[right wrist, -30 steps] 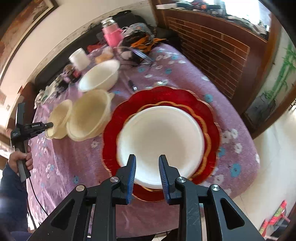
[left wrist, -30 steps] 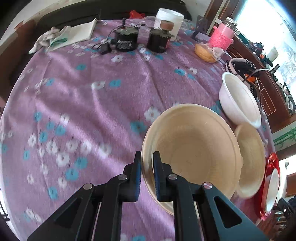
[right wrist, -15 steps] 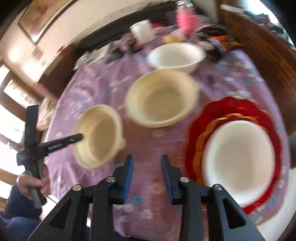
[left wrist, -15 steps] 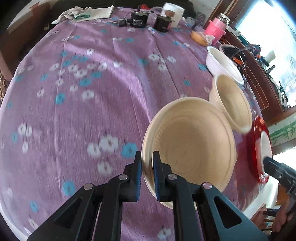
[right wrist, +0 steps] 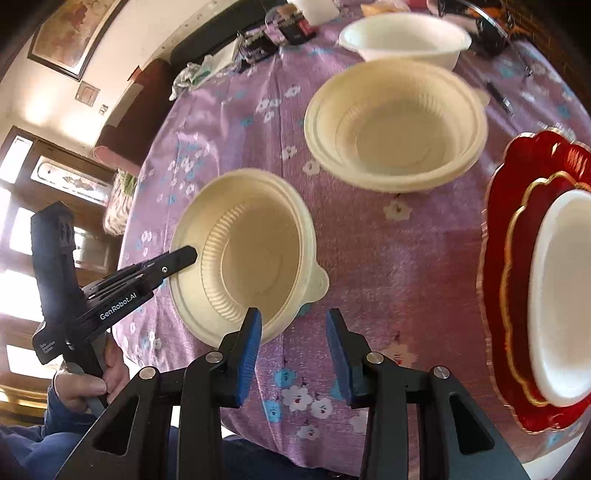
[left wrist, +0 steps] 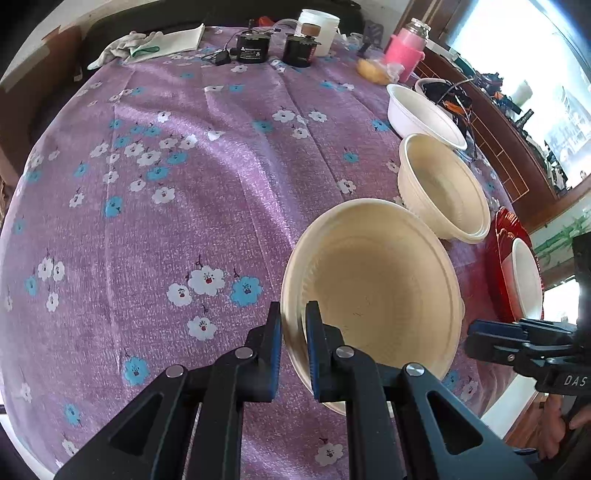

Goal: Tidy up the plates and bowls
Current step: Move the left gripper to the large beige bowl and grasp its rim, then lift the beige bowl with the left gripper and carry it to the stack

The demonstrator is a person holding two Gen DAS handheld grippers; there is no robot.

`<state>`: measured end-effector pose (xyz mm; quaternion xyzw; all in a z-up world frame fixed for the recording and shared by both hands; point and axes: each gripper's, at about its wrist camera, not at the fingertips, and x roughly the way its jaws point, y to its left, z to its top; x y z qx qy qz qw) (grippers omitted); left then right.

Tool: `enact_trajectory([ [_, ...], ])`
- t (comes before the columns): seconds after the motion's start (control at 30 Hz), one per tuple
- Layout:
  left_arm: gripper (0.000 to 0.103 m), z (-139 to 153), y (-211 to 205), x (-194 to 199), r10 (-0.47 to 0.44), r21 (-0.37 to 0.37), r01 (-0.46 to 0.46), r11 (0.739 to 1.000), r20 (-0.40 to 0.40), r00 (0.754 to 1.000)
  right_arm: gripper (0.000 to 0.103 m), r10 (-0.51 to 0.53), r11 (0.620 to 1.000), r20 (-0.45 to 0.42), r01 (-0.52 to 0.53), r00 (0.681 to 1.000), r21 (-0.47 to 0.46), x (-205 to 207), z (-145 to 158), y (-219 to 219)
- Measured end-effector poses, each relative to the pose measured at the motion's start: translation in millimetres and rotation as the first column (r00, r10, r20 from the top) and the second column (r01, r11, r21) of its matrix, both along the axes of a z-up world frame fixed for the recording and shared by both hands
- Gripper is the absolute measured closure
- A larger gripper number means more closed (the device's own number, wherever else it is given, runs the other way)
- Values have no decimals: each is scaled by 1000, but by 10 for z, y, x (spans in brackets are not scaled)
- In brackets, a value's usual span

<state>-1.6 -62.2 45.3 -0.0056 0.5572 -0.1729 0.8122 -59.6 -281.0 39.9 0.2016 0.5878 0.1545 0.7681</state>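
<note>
My left gripper (left wrist: pixel 293 325) is shut on the near rim of a cream bowl (left wrist: pixel 373 291), which sits tilted at the table's front; the right wrist view shows the same cream bowl (right wrist: pixel 251 254) with the left gripper (right wrist: pixel 184 256) clamped on its left rim. A larger cream bowl (right wrist: pixel 395 125) stands behind it, and a white bowl (right wrist: pixel 402 40) farther back. My right gripper (right wrist: pixel 293 332) hovers just right of the held bowl's small handle; its jaws are opening and nothing is between them. A white plate (right wrist: pixel 565 295) lies on stacked red plates (right wrist: pixel 498 258) at the right.
The table wears a purple flowered cloth (left wrist: pixel 184 184). At the far edge stand black jars (left wrist: pixel 251 48), a white tub (left wrist: pixel 317 26), a pink bottle (left wrist: pixel 406 48) and a folded cloth (left wrist: pixel 166 40). A person's hand (right wrist: pixel 88 384) holds the left gripper's handle.
The left gripper carried the cream bowl away from the larger bowl toward the table's front. The right gripper swung left from over the white plate to beside the cream bowl, its jaws widening.
</note>
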Motion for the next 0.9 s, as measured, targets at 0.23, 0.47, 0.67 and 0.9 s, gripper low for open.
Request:
enact_trajectory([
  [0.23, 91, -37, -50, -18, -51, 54, 50, 997, 18, 999, 64, -25, 1000, -13, 25, 1000, -2, 52, -111, 62],
  [0.47, 88, 43, -154, -94, -100, 76, 95, 993, 51, 994, 81, 23, 996, 109, -14, 994, -84, -12, 125, 175],
  [0.67, 87, 69, -293, -141, -132, 80, 127, 989, 61, 989, 81, 7, 993, 133, 8, 991, -115, -109, 197, 53],
  [0.9, 86, 56, -477, -221, -172, 89, 166, 982, 58, 983, 81, -4, 986, 131, 26, 991, -166, -198, 202, -59],
])
